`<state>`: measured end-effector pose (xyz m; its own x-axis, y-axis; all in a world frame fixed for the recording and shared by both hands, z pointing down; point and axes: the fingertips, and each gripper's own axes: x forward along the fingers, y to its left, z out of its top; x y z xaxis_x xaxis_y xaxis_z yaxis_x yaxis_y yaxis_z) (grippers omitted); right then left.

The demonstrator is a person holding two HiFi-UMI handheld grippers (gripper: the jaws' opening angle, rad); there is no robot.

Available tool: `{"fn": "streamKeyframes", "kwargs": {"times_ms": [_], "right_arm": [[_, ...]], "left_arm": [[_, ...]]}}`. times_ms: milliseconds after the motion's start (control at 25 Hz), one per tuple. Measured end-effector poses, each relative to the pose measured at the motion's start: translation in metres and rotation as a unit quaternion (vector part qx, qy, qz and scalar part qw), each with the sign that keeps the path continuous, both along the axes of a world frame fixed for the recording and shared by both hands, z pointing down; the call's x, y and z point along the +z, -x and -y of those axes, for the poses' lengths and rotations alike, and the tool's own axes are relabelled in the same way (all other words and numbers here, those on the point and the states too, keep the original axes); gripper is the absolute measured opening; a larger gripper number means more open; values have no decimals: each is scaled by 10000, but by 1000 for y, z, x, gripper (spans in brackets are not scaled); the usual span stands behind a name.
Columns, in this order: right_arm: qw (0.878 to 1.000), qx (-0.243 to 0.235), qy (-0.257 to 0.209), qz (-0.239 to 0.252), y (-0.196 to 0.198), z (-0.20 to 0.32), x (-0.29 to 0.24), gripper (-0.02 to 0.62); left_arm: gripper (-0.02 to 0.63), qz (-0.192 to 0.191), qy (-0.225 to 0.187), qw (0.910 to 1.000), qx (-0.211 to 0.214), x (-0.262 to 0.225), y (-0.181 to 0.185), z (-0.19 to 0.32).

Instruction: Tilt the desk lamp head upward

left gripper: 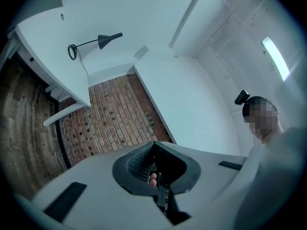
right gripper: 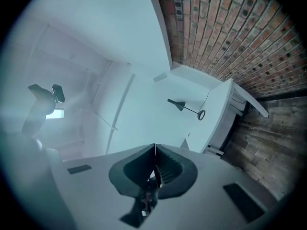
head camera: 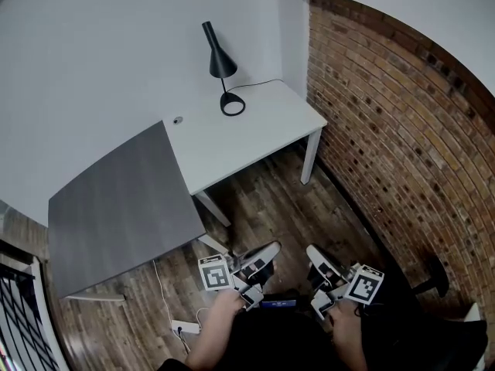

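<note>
1. My left tool (head camera: 265,253) is closed, jaws tip to tip, nothing between them.
2. My right tool (head camera: 315,255) is closed too, and empty.
3. I hold both low over the wood floor (head camera: 263,199), well apart from the table (head camera: 263,134).
4. The lamp (head camera: 222,64) stands at the table's far edge by the wall, head aimed down. Its cord (head camera: 261,82) runs toward the brick wall (head camera: 371,107).

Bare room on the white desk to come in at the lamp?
The white desk is bare in front of the lamp and left to the grommet. The grey desk is bare too. Tightest: behind the lamp, where its cable runs toward the brick wall.
</note>
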<state>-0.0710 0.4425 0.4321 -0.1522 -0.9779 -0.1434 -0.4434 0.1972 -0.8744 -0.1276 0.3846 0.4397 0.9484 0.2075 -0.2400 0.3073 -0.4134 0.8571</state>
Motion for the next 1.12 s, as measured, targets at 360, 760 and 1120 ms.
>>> {"fn": "streamKeyframes", "kwargs": {"times_ms": [360,760,1120], "right_arm": [[9995,-193,-192,188,-37,-5,-4,14],[9991,-335,-169,181,-33,3,-6,14],[9997,-221,116,-8,-57,39,1,14]], "left_arm": [[11,245,-118,9987,-435,-6,-26,3],[11,201,-89,9995,-226,-7,-47,-3],[11,-40,130,9999,-9,-4,-86,33]]}}
